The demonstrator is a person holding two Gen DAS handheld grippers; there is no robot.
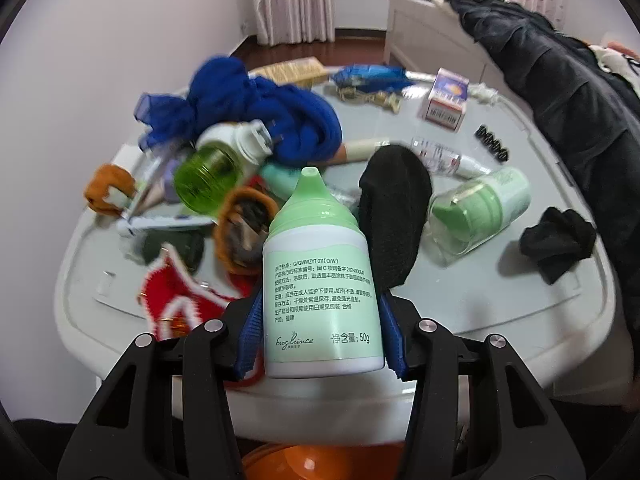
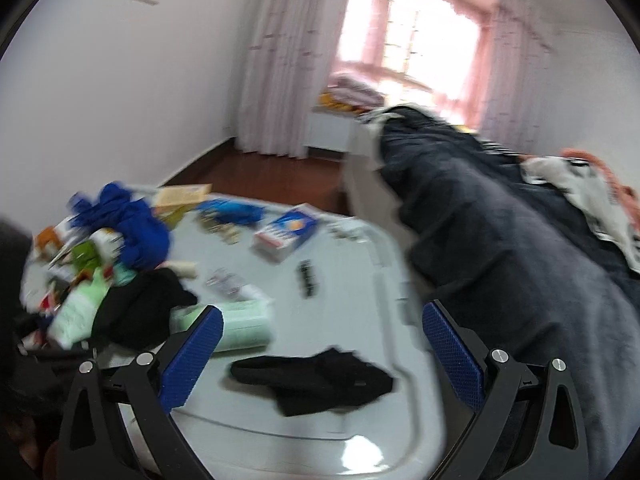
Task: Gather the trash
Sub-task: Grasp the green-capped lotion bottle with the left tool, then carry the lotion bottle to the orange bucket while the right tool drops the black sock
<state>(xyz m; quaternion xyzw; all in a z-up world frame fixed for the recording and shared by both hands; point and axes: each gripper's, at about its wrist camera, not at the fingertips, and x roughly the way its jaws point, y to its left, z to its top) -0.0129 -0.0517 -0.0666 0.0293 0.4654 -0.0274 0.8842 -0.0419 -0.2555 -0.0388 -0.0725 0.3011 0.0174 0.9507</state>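
My left gripper [image 1: 320, 316] is shut on a pale green and white lotion bottle [image 1: 320, 280], held upright above the near edge of the grey table [image 1: 480, 300]. The bottle also shows blurred in the right wrist view [image 2: 76, 312]. My right gripper [image 2: 320, 344] is open and empty, above a black sock [image 2: 320, 376] at the table's near right. A second green container in a clear case [image 1: 480, 208] lies on its side mid-table.
A clutter pile sits at left: blue cloth [image 1: 260, 108], green jar [image 1: 208, 180], black sock [image 1: 392, 208], red knit piece [image 1: 180, 304]. A small box [image 1: 444, 100] and another black sock [image 1: 560, 240] lie to the right. A dark blanket [image 2: 520, 260] covers a bed at right. An orange bin [image 1: 304, 464] is below.
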